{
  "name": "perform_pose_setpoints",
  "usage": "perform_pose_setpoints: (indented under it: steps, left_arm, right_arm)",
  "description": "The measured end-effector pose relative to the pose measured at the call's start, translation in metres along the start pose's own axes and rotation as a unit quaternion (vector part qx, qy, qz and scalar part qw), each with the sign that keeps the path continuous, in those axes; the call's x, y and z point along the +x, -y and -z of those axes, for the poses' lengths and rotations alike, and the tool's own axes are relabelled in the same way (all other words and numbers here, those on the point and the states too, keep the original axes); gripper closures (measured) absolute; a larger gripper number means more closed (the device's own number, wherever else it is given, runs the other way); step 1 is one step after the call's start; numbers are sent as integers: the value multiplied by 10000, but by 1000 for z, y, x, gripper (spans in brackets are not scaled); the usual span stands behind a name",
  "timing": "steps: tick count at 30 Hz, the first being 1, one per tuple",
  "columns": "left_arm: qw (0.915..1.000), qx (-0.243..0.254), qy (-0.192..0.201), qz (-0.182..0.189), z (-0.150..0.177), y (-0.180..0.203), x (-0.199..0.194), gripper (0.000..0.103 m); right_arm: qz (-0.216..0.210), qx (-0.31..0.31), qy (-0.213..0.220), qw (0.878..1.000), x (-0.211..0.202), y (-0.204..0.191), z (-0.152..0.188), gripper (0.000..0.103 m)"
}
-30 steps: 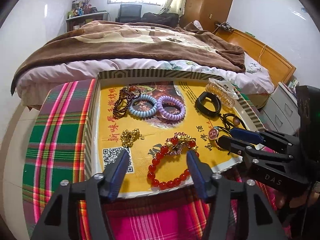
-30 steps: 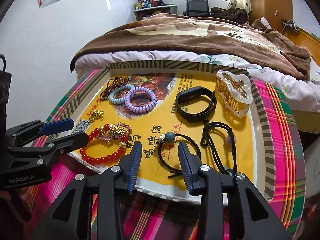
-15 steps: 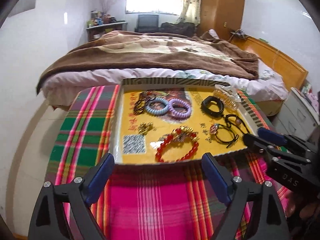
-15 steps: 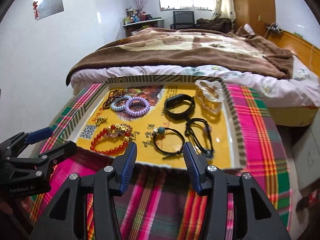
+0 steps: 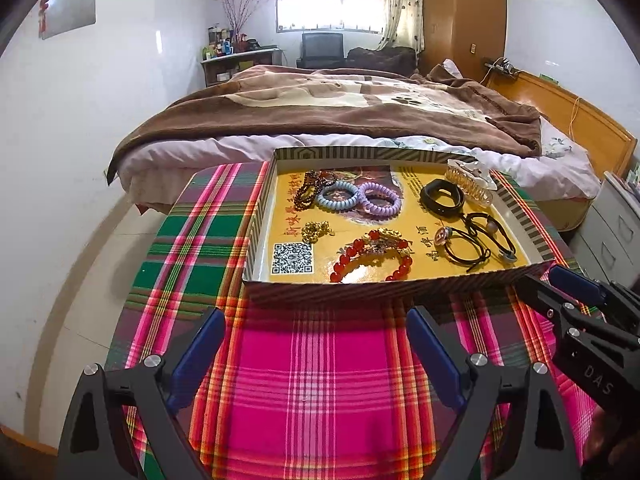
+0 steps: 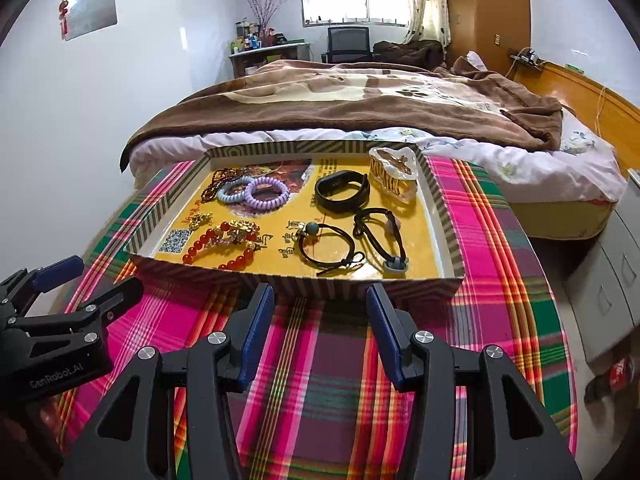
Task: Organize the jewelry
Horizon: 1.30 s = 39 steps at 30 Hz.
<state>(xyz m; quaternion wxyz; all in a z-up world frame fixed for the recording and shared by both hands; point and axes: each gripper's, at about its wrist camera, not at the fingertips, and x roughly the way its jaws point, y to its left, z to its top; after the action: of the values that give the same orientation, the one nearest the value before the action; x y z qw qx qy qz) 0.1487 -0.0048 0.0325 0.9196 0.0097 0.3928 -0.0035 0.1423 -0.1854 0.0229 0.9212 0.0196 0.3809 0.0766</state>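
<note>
1. We hold the left gripper (image 5: 316, 334) above the plaid cloth (image 5: 320, 380), in front of the near wall of the tray (image 5: 400, 288). Its jaws have just been opening and stand wide, with nothing between them.
2. We hold the right gripper (image 6: 320, 312) also over the cloth, just before the tray. Its jaws have just been opening too; they stand about half apart and hold nothing.
3. All the jewelry lies inside the tray, on its yellow floor.
4. At the near side we see the red bead bracelet (image 5: 370, 258) with a gold charm, and beside it two black cord bracelets (image 6: 352, 240).
5. At the far side lie the dark bead string (image 5: 308, 192), the blue coil tie (image 5: 336, 196) and the purple coil tie (image 5: 378, 202), touching in a row.
6. The black band (image 6: 342, 190) lies near the clear hair claw (image 6: 394, 172), which rests in the far right corner.
7. A small gold piece (image 5: 316, 228) lies above the printed code square.
</note>
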Motion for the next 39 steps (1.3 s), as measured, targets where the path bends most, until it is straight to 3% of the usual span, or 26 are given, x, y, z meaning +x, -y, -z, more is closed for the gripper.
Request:
perform_pose_setpoints:
  steps: [8,15,39]
  left_arm:
    - [9999,-84,32,-63,3,1,-4,11]
    - [9997,-182,112,112,4,0,-11,11]
    - [9996,-209,189,-53,6,2,-22,11]
  right_arm:
    - [-15,50,5,10000,-3,1,3,54]
    - [-30,44,29,10000,-5,-1,5,54]
    - [-58,37,94,9999,-17,-5,8,54]
